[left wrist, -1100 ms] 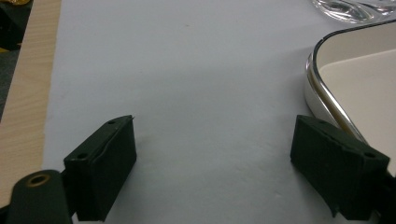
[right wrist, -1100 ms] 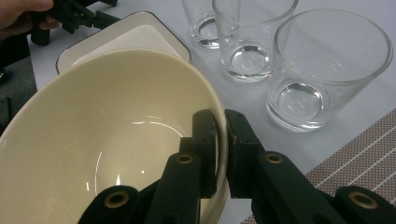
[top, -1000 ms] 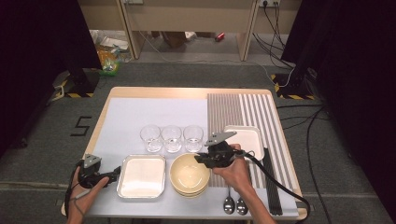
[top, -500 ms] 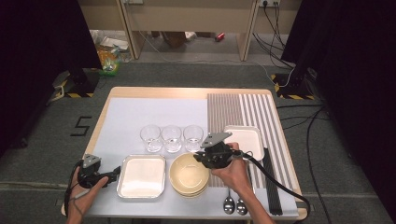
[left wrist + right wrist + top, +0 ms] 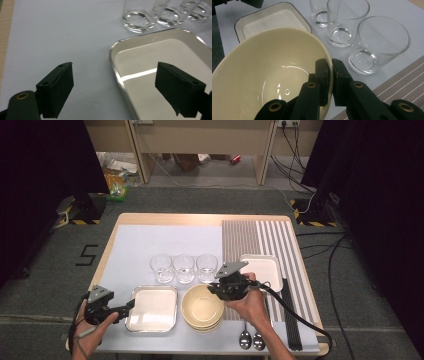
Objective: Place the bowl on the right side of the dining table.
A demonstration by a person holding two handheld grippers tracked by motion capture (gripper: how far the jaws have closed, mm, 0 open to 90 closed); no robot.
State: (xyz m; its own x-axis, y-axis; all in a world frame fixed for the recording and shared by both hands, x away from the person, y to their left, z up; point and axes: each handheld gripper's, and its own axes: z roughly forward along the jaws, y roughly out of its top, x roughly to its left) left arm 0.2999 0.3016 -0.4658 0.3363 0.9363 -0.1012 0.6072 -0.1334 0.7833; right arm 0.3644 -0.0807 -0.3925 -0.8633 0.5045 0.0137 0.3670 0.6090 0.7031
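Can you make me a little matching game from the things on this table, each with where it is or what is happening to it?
Things:
1. cream bowl
2. metal tray
3. three glasses
4. two spoons

States:
A. in a row behind the tray and bowl
B. rim pinched by the right gripper
C. at the near table edge
D. beside the open left gripper

Pairs: 1-B, 2-D, 3-A, 4-C

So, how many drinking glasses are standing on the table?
3. They stand in one row behind the metal tray and the cream bowl: left glass, middle glass, right glass, the last nearest the right claw.
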